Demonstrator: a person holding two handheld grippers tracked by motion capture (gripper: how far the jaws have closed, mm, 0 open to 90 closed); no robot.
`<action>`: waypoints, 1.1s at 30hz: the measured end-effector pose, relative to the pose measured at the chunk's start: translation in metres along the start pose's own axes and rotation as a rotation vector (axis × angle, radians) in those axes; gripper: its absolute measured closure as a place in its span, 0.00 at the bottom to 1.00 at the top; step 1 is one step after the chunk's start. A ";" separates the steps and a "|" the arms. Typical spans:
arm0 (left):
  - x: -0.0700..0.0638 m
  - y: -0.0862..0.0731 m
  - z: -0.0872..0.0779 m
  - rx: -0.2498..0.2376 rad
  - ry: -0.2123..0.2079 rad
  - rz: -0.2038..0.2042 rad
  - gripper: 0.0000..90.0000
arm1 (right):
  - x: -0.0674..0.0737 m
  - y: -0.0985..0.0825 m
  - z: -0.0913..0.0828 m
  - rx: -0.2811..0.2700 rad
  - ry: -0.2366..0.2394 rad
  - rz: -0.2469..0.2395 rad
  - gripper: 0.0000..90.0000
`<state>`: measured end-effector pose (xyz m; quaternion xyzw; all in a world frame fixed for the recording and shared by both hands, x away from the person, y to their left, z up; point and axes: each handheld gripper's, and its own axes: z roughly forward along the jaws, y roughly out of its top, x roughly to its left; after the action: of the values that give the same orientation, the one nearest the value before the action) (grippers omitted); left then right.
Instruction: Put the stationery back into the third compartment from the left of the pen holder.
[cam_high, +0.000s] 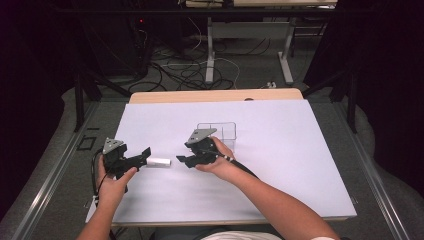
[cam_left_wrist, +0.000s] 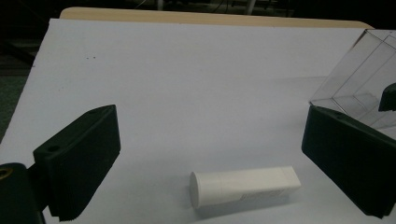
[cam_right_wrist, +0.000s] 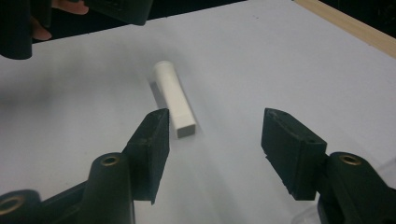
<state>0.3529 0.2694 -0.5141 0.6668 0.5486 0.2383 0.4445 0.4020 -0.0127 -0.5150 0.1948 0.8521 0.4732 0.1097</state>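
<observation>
The left gripper and right gripper are facing each other across a white tube that is lying on its side on the sheet, left of centre and nearer the front edge than the back. A clear box is standing just behind the right gripper. The left jaws are standing wide, the tube lying ahead between them, untouched. The right jaws are standing partly open and empty; in the right gripper view the tube's flat crimped end is pointing at them, just beyond the left jaw tip. Judged step: taking the tube. To do it well, one gripper should be straddling the body crosswise, low to the sheet, and closing gently at mid-length so the round tube is not rolling away.
</observation>
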 end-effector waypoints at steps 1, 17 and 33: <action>0.002 0.000 0.000 -0.001 0.005 -0.005 0.05 | 0.003 0.005 0.003 0.020 0.016 -0.027 0.48; 0.010 0.000 -0.003 -0.014 0.033 -0.012 0.00 | 0.018 0.024 0.039 0.153 0.049 -0.177 0.42; 0.017 -0.001 -0.004 -0.019 0.059 -0.023 0.00 | 0.021 0.023 0.072 0.188 0.026 -0.213 0.35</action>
<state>0.3536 0.2865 -0.5155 0.6488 0.5668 0.2582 0.4371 0.4153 0.0623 -0.5335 0.1064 0.9099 0.3794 0.1296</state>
